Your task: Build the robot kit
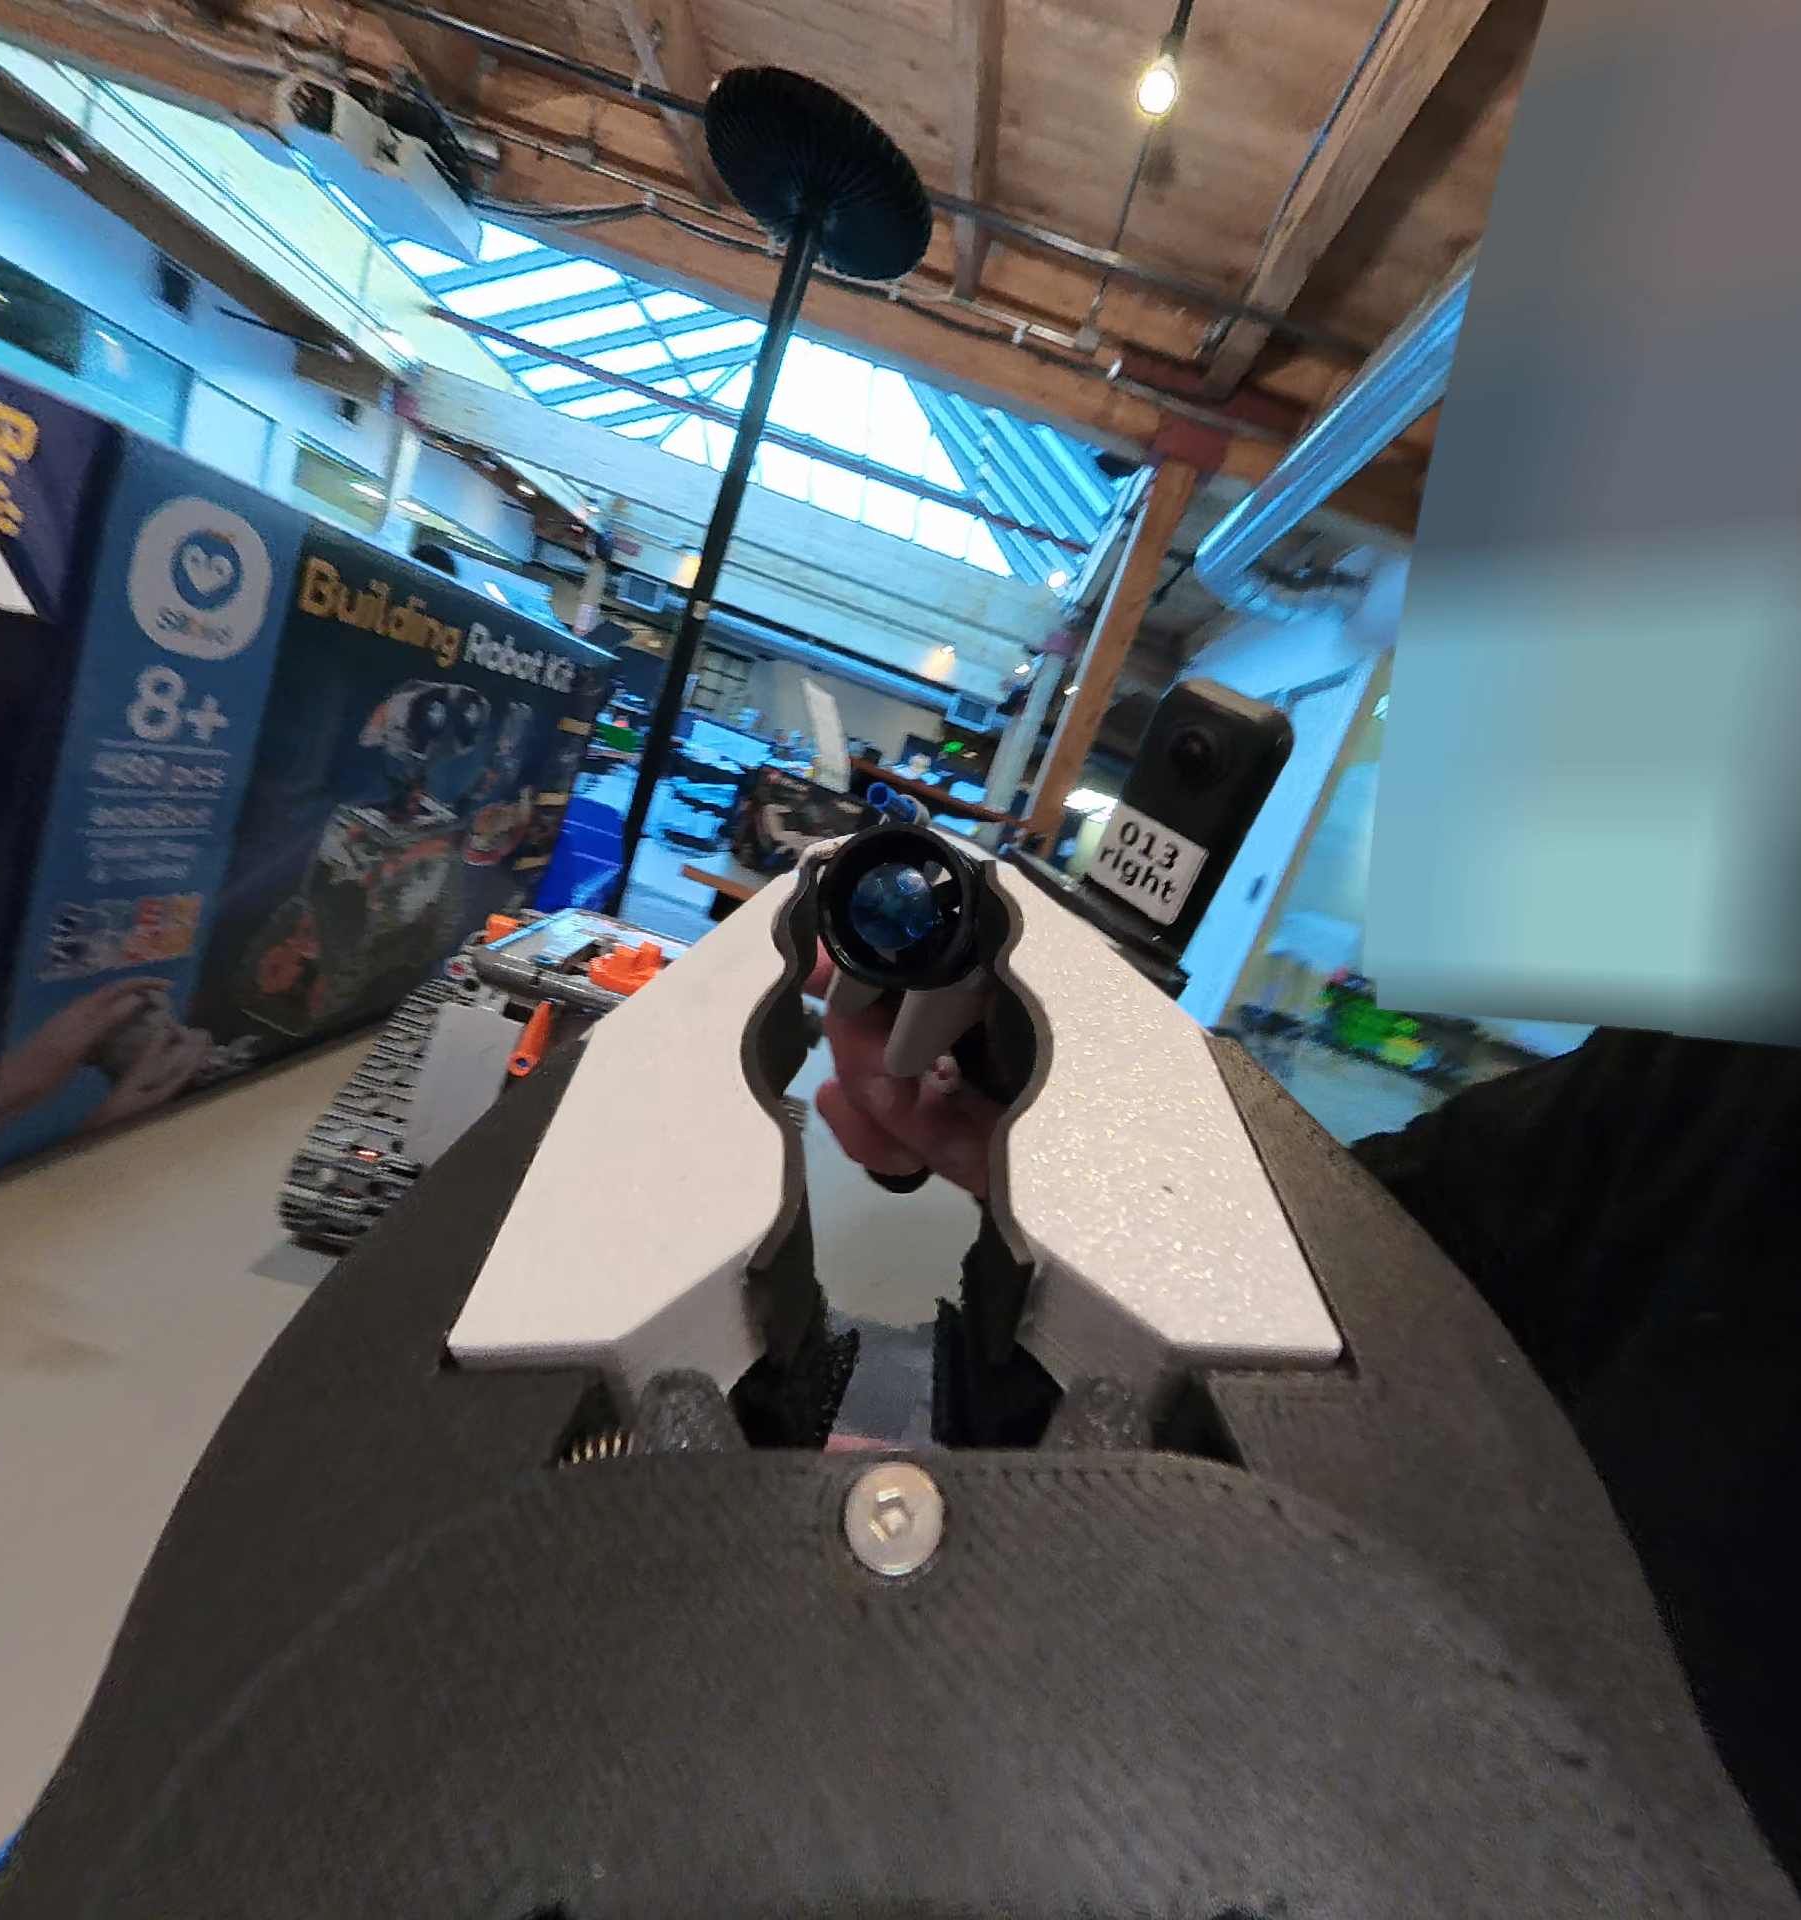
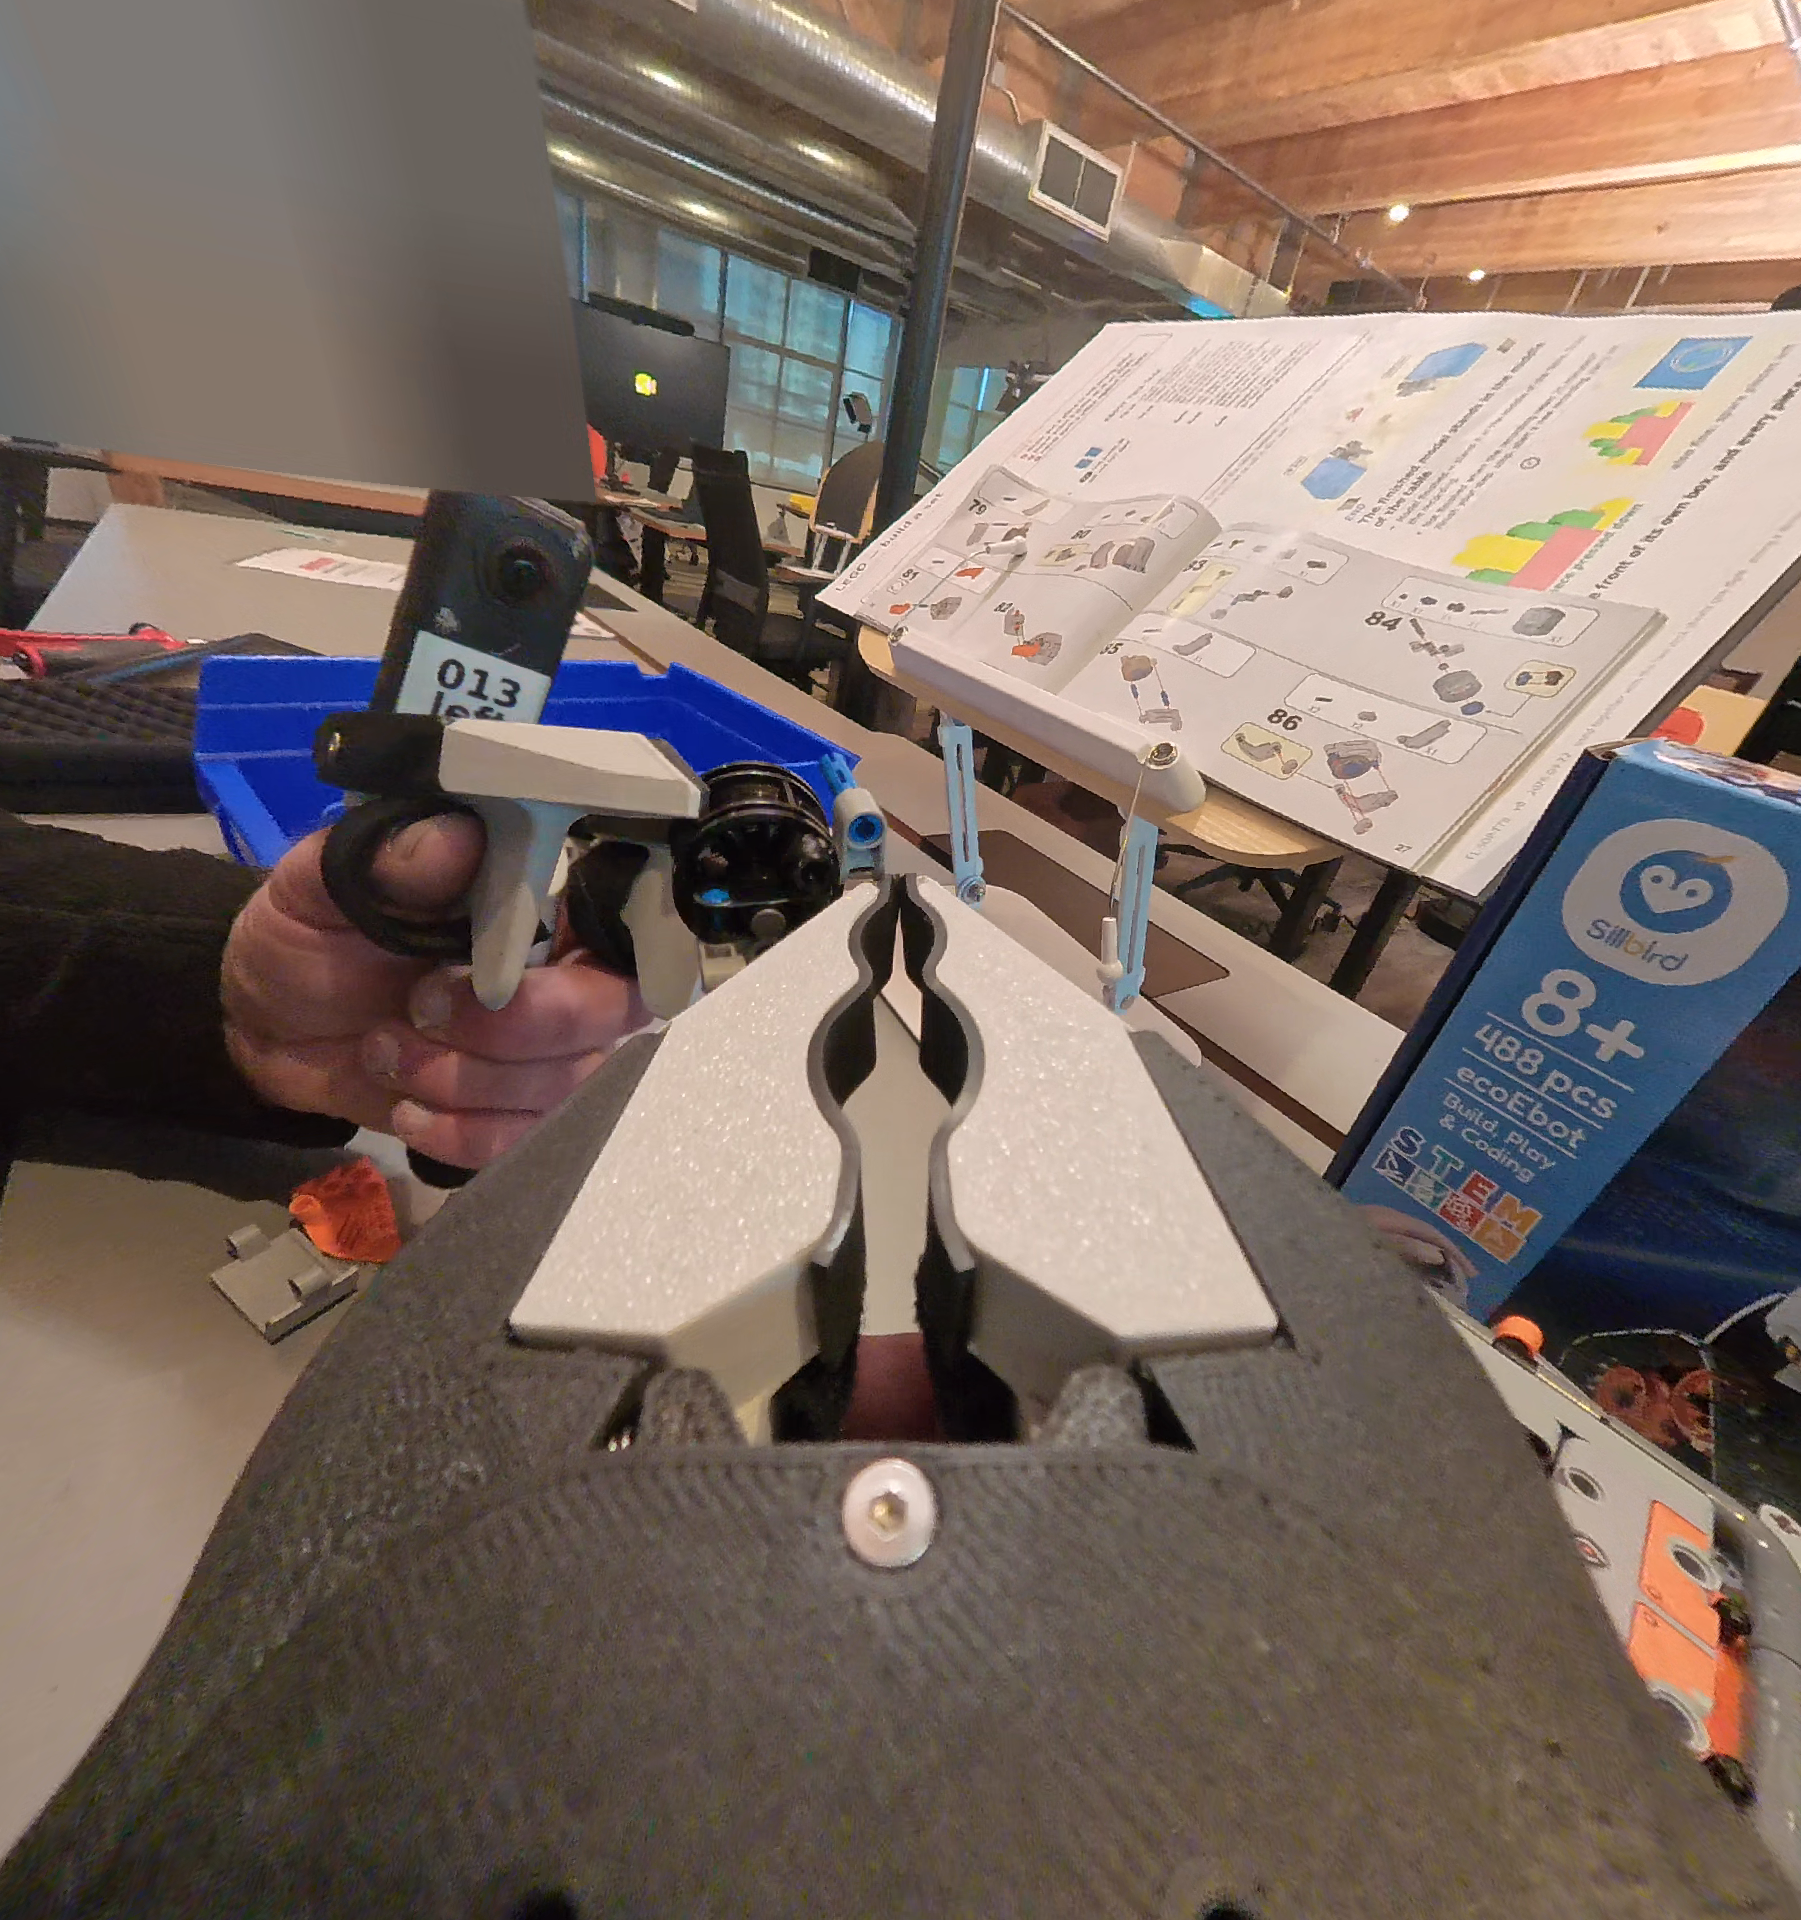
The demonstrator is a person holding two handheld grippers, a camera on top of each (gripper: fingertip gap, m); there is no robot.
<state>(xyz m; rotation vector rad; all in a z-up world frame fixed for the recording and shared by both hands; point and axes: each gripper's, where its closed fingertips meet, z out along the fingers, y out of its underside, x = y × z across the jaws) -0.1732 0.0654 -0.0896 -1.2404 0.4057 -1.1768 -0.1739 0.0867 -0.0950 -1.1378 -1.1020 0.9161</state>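
Note:
My left gripper (image 1: 898,909) is shut on a black round toy part (image 1: 896,902) with a blue ball in its middle, held up off the table. In the right wrist view the left gripper (image 2: 709,862) comes in from the left in a person's hand (image 2: 376,1018), and the black round part (image 2: 756,857) carries a grey and blue connector (image 2: 860,821). My right gripper (image 2: 901,894) has its tips pressed together right beside that connector. I see nothing between them. The right gripper's camera (image 1: 1213,769) shows behind the part.
An open instruction booklet (image 2: 1239,623) lies on a tilted stand behind. A blue bin (image 2: 584,707) is at the left, a blue toy box (image 2: 1602,987) at the right. A tracked model (image 1: 428,1049), a loose grey piece (image 2: 283,1283) and an orange piece (image 2: 350,1210) sit on the table. Both grippers' tips are close together, under 4 cm apart. The orange piece (image 2: 350,1210) is about 25 cm from both grippers' fingertips.

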